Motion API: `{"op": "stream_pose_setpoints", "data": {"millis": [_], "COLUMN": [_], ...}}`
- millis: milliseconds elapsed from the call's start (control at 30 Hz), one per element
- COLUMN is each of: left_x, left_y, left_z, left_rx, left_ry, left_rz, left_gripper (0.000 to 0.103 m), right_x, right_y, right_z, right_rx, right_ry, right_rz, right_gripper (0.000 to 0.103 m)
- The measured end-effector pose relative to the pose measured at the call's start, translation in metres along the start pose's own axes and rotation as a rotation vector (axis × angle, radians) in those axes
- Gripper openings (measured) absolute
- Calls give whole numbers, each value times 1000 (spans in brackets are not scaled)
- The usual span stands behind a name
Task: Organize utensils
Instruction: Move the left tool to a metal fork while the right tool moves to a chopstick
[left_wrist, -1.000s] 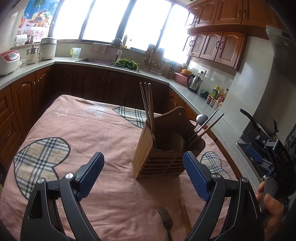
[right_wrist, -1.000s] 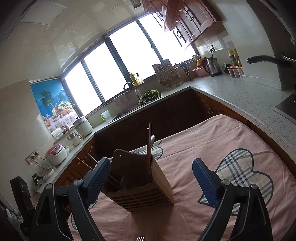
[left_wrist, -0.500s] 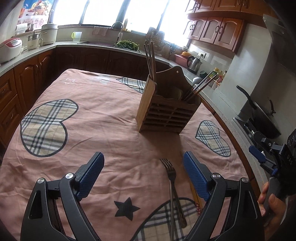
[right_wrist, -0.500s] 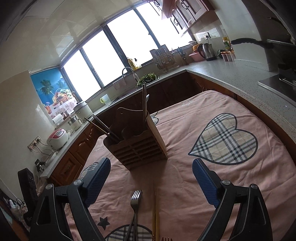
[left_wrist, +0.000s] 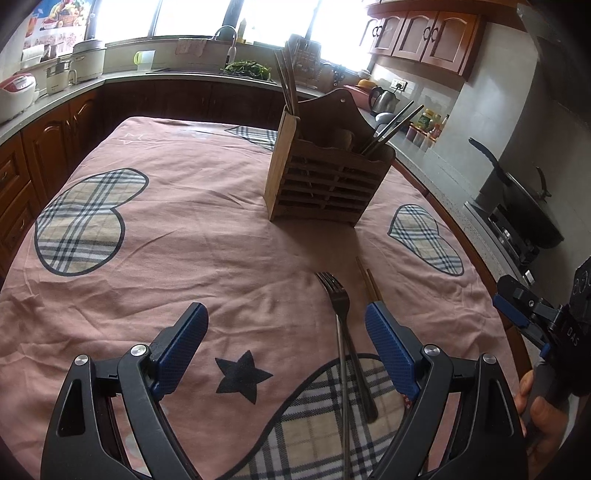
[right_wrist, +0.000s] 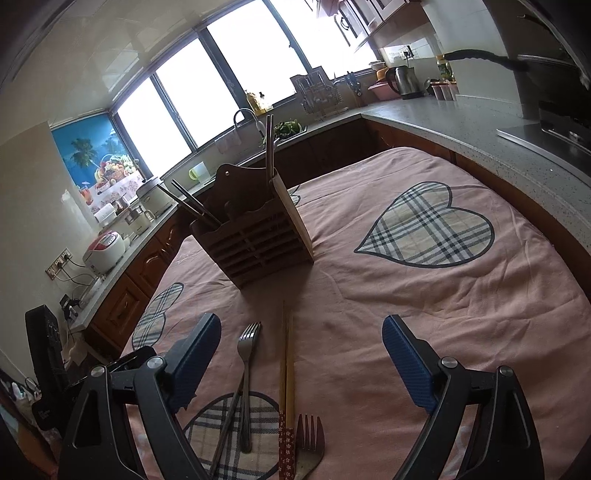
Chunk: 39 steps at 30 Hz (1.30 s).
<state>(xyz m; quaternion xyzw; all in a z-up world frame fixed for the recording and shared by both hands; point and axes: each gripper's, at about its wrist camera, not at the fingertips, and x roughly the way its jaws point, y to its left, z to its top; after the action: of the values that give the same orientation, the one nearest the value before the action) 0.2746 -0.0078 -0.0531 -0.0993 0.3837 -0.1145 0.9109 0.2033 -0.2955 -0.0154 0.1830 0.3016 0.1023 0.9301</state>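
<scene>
Loose utensils lie flat on the pink cloth of the desk (right_wrist: 424, 295), in front of the wooden holder (right_wrist: 255, 240): a metal fork (right_wrist: 248, 343) with a second thin metal handle crossing beside it, a pair of bamboo chopsticks (right_wrist: 286, 354) with patterned ends, and a reddish fork (right_wrist: 310, 428) nearest the camera. Judged: all light, rigid and thin; the steel fork looks slippery and sits flush on soft cloth, so pinch mid-handle across the narrow width. The chopsticks are touching side by side and best taken as a pair near the middle. Left tool (left_wrist: 286, 343) released, nothing between its pads; fork tines just inside its right pad. Right tool (right_wrist: 301, 354) likewise spread wide and empty, fork and chopsticks lying between its pads. The holder already carries chopsticks and dark-handled utensils; its tall back panel and these upright sticks may obstruct insertion. Cloth wrinkles could snag a pad.
</scene>
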Motion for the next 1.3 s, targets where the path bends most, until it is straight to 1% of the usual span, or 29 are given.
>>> {"op": "stream_pose_setpoints", "data": {"millis": [167, 267, 333, 400, 433, 467, 533, 600, 667, 767, 800, 900, 933, 1000, 1033, 1067, 1300], "left_x": [12, 23, 32, 42, 48, 53, 63, 73, 85, 101, 106, 119, 122, 121, 119, 118, 101], "left_y": [-11, -19, -25, -31, -33, -36, -39, -42, -46, -50, -50, -47, -45, -41, -39, -37, -14], "left_z": [5, 7, 9, 11, 12, 12, 14, 14, 15, 17, 17, 18, 18, 17, 16, 16, 11], "left_rx": [29, 57, 79, 105, 117, 125, 133, 138, 145, 157, 159, 156, 154, 157, 162, 166, 138], "left_ry": [29, 53, 71, 93, 108, 121, 139, 154, 177, 204, 212, 246, 256, 251, 253, 257, 282], "left_rz": [-11, -14, -18, -17, -16, -15, -20, -26, -30, -30, -23, -23, -24, -32, -36, -41, -98], "left_gripper": [89, 89, 89, 89, 89, 89, 88, 84, 78, 74, 74, 60, 50, 43, 36, 33, 30], "right_x": [1, 5, 10, 17, 20, 24, 31, 36, 42, 50, 52, 61, 64, 69, 73, 77, 113], "right_y": [1, 0, -2, -4, -6, -7, -10, -12, -14, -15, -15, -15, -15, -12, -11, -9, 10], "right_z": [0, 1, 2, 2, 3, 3, 2, 2, 2, 2, 2, 4, 5, 6, 6, 5, -2], "right_rx": [-10, -12, -6, 6, 11, 15, 21, 23, 24, 26, 24, 23, 20, 11, 5, -1, -82], "right_ry": [4, 18, 34, 57, 68, 80, 103, 120, 134, 152, 158, 178, 184, 197, 206, 215, 312], "right_rz": [-5, -4, 2, 10, 12, 12, 11, 9, 5, 4, 3, 11, 13, 18, 22, 26, 23], "right_gripper": [85, 80, 71, 64, 58, 55, 46, 41, 39, 38, 36, 34, 33, 33, 32, 32, 21]}}
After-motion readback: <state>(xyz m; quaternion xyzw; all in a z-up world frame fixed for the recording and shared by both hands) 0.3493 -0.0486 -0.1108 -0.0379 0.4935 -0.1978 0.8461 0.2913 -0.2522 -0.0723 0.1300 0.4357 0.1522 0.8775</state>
